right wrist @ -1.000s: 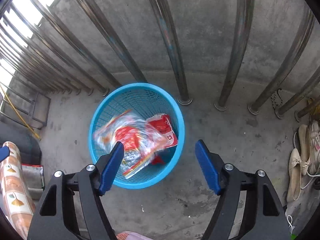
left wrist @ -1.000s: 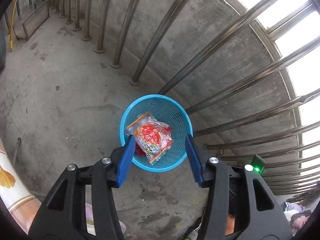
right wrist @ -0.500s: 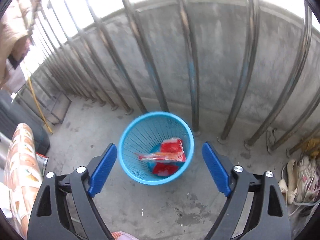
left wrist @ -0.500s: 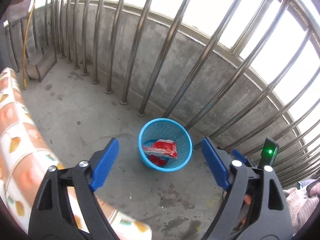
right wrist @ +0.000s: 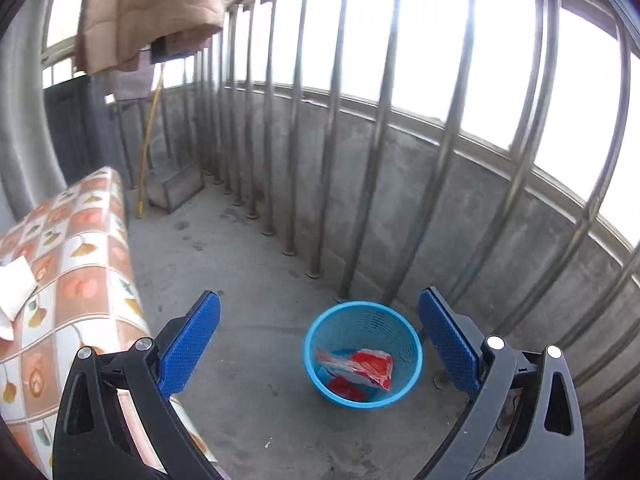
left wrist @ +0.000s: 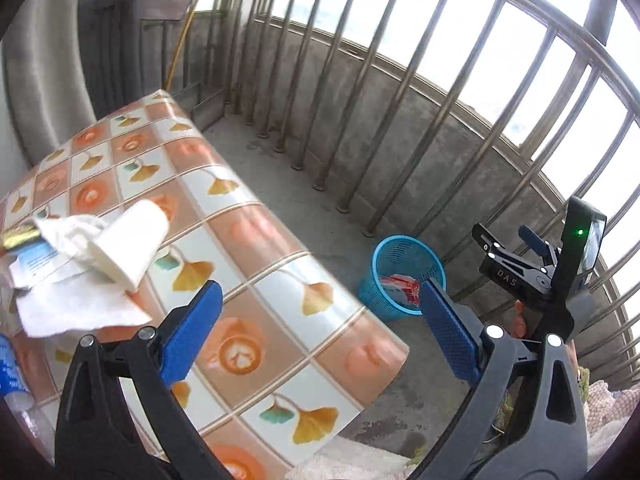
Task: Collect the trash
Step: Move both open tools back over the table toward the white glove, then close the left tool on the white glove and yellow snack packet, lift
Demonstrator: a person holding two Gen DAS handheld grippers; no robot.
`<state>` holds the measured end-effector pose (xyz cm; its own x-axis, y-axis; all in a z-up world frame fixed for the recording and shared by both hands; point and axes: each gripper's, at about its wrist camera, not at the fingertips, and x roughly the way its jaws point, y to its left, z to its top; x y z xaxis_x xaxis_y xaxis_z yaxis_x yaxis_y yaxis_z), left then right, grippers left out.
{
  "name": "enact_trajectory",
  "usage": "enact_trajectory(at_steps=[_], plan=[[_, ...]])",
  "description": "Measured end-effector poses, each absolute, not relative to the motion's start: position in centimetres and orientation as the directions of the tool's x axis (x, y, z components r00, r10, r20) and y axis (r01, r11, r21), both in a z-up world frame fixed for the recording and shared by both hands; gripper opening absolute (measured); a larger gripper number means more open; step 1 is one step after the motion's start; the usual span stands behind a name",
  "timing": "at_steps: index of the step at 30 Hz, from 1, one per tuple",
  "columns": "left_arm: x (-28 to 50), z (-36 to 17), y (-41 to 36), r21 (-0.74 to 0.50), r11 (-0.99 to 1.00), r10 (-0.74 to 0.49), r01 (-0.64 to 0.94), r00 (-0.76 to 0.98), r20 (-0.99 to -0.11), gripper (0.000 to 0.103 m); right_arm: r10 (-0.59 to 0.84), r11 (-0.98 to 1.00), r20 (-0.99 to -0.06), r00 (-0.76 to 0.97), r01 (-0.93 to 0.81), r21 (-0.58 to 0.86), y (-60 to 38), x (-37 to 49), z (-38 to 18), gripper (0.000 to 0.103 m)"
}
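A blue mesh bin [right wrist: 408, 364] stands on the concrete floor by the railing, with red snack wrappers [right wrist: 370, 366] inside; it also shows in the left wrist view [left wrist: 386, 256]. My left gripper [left wrist: 320, 330] is open and empty above the table [left wrist: 256, 264] with the patterned cloth. On the table's left lie a tipped white paper cup [left wrist: 128, 240], crumpled tissue [left wrist: 76, 304] and a printed paper [left wrist: 36, 264]. My right gripper [right wrist: 318, 342] is open and empty, high above the floor near the bin. The right gripper body [left wrist: 536, 268] shows in the left wrist view.
Steel railing bars [right wrist: 332, 160] on a low concrete wall run along the right. A metal box [right wrist: 176, 184] and a yellow stick [right wrist: 148, 148] stand at the far end. A brown quilt [right wrist: 148, 12] hangs overhead. A blue-labelled bottle [left wrist: 10, 368] is at the table's left edge.
Both grippers have risen and pulled back from the bin, which looks smaller now. The left one has swung left over the table. The wrappers have settled in the bin.
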<state>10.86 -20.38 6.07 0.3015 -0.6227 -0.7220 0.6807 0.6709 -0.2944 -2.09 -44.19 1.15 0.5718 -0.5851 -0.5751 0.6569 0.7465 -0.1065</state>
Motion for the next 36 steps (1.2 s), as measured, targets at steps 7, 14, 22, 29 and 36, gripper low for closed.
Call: enact_trajectory(at_steps=[7, 14, 22, 29, 36], plan=[[11.2, 3.8, -9.4, -0.352, 0.77, -0.604, 0.533, 0.428, -0.672, 0.094, -0.336, 0.924, -0.53, 0.779, 0.381, -0.025, -36.4, 3.3, 4.0, 0.097], [12.6, 2.2, -0.9, -0.311, 0.888, -0.458, 0.338, 0.605, -0.651, 0.094, -0.082, 0.99, -0.582, 0.809, 0.134, 0.047, -27.8, 10.2, 4.0, 0.096], [15.0, 4.0, 3.9, -0.381, 0.878, -0.47, 0.288, 0.668, -0.577, 0.094, 0.076, 0.995, -0.68, 0.73, -0.014, 0.097, -22.6, 16.2, 1.9, 0.096], [20.2, 9.0, 6.4, -0.428, 0.852, -0.506, 0.302, 0.684, -0.525, 0.094, 0.096, 0.995, -0.747, 0.658, -0.06, 0.075, -21.2, 19.0, -0.2, 0.081], [32.1, 9.9, 6.1, -0.514, 0.782, -0.623, 0.352, 0.432, -0.652, 0.094, 0.111, 0.993, -0.765, 0.634, -0.098, 0.064, -20.7, 20.2, -0.9, 0.072]])
